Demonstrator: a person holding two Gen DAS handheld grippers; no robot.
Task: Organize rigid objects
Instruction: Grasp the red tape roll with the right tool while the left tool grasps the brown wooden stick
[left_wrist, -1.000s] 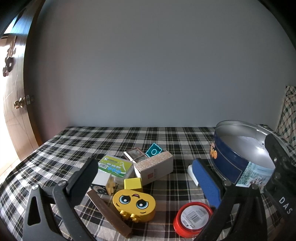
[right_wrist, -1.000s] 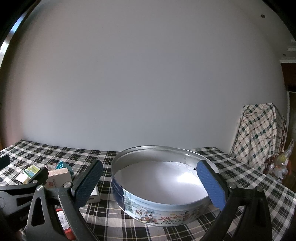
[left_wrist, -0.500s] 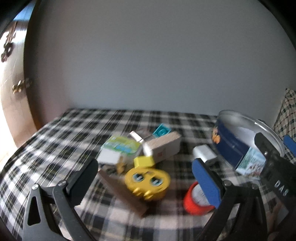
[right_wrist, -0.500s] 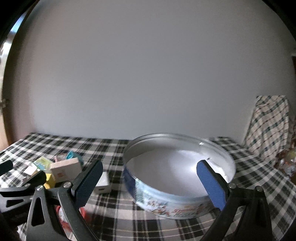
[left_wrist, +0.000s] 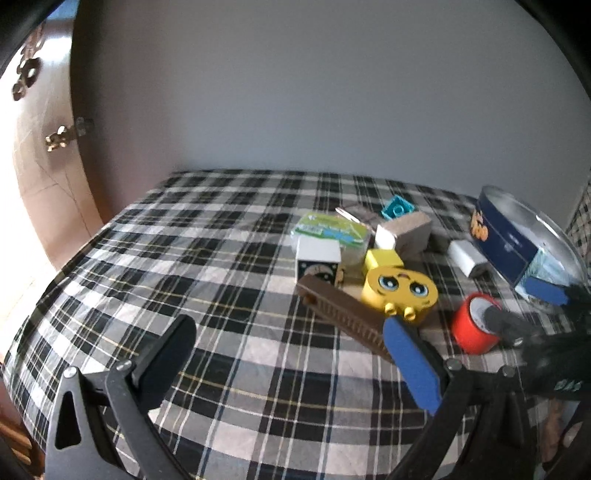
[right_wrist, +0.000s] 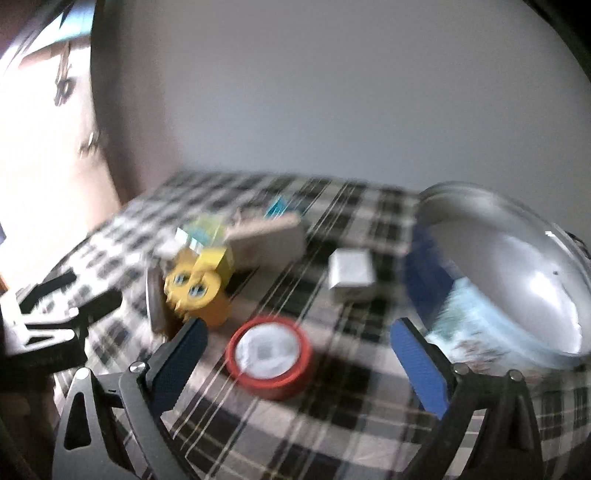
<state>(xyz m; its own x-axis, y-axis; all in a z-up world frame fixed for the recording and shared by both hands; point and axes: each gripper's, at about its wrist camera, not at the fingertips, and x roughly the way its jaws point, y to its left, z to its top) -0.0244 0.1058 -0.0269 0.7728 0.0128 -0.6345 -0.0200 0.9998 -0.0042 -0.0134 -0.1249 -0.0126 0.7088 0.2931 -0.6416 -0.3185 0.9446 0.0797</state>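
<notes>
A pile of small rigid items lies on the plaid cloth (left_wrist: 221, 295): a yellow face toy (left_wrist: 400, 295), a brown bar (left_wrist: 343, 314), a beige box (left_wrist: 406, 230), a green-labelled box (left_wrist: 330, 229), a teal brick (left_wrist: 397, 209) and a white cube (left_wrist: 318, 258). My left gripper (left_wrist: 291, 358) is open over bare cloth, left of and nearer than the pile. My right gripper (right_wrist: 301, 360) is open, and the red round tub (right_wrist: 269, 356) sits just ahead between its fingers, untouched. The open round cookie tin (right_wrist: 498, 277) stands to the right; this view is blurred.
A small white box (right_wrist: 351, 275) lies between the pile and the tin. The red tub (left_wrist: 476, 326) and the tin (left_wrist: 517, 240) also show at the right of the left wrist view. A wooden door (left_wrist: 40, 147) stands to the left; a grey wall is behind the table.
Both views have swung left and downward. My right gripper has left the tin and now frames the red tub. My left gripper has drawn back and left of the pile.
</notes>
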